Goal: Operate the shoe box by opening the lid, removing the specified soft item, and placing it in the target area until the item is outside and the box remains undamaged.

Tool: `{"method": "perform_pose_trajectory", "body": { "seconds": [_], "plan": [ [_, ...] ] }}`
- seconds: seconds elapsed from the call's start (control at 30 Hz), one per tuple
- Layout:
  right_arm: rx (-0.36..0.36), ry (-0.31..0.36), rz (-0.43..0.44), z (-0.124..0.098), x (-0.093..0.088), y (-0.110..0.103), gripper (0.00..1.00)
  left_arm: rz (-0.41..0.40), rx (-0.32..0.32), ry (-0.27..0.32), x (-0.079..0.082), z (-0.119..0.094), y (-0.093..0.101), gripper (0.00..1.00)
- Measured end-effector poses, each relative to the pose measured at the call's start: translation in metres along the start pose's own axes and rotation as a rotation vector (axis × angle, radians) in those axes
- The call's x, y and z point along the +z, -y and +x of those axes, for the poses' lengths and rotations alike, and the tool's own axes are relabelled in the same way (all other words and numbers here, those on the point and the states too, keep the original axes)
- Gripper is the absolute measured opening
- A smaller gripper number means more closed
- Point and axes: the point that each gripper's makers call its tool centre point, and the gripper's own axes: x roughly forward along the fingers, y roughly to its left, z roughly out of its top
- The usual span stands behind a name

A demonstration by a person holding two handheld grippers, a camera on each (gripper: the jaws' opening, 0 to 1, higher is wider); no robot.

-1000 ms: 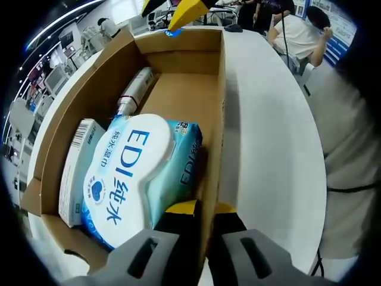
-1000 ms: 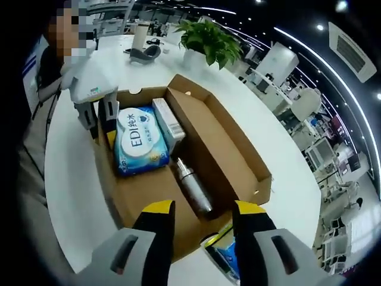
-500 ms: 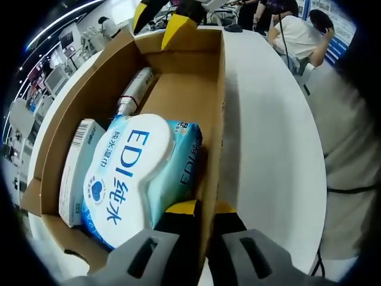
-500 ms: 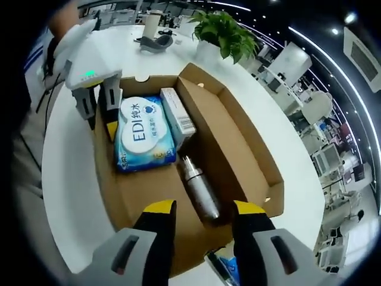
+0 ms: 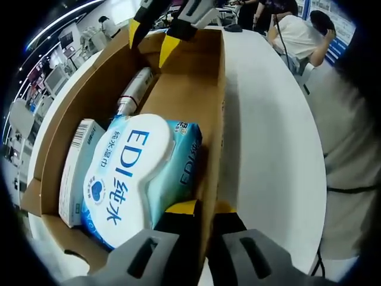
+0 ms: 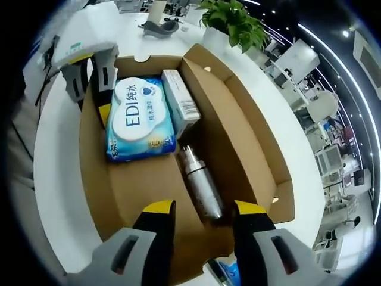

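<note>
R gripper point(image 6: 202, 217) fingers spread, now lower into box point(image 6: 238, 113) over bottle point(image 6: 199, 185); L gripper point(image 5: 199, 208) pinching box wall.

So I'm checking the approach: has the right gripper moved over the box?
Yes. In the left gripper view the right gripper has come in past the box's far wall, toward the metal bottle.

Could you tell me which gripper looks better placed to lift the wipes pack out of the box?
Probably the right gripper: it hangs open above the box interior, free to descend on the wipes pack. The left gripper is clamped on the box wall, steadying it.
</note>
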Motion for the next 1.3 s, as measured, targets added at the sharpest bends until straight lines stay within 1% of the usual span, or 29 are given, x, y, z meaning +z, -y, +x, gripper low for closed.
{"method": "perform_pose_trajectory", "body": {
  "seconds": [0.4, 0.53, 0.6, 0.67, 0.77, 0.87, 1.0, 1.3],
  "plan": [
    [0.031, -0.022, -0.018, 0.011, -0.001, -0.003, 0.38, 0.001, -0.002, 0.0, 0.0, 0.0, 0.0, 0.02],
    [0.038, -0.031, -0.026, 0.016, -0.002, 0.001, 0.38, 0.001, -0.003, 0.001, 0.0, 0.0, 0.0, 0.02],
    [0.041, -0.05, -0.036, 0.022, -0.006, 0.003, 0.39, 0.001, -0.002, 0.001, 0.0, 0.0, 0.0, 0.02],
    [0.029, -0.058, -0.046, 0.024, -0.006, 0.007, 0.4, 0.002, -0.001, 0.001, 0.0, 0.0, 0.0, 0.02],
    [0.052, -0.067, -0.032, 0.029, -0.005, 0.005, 0.37, 0.001, -0.003, 0.001, 0.0, 0.0, 0.0, 0.02],
    [0.065, -0.08, -0.071, 0.033, -0.005, 0.003, 0.35, 0.002, -0.002, 0.001, 0.0, 0.0, 0.0, 0.02],
    [0.089, -0.092, -0.075, 0.037, -0.006, 0.0, 0.34, 0.002, 0.001, 0.002, 0.001, 0.0, 0.001, 0.02],
    [0.115, -0.105, -0.103, 0.043, -0.005, -0.003, 0.3, 0.002, 0.001, 0.002, 0.0, 0.0, 0.001, 0.02]
  ]
}}
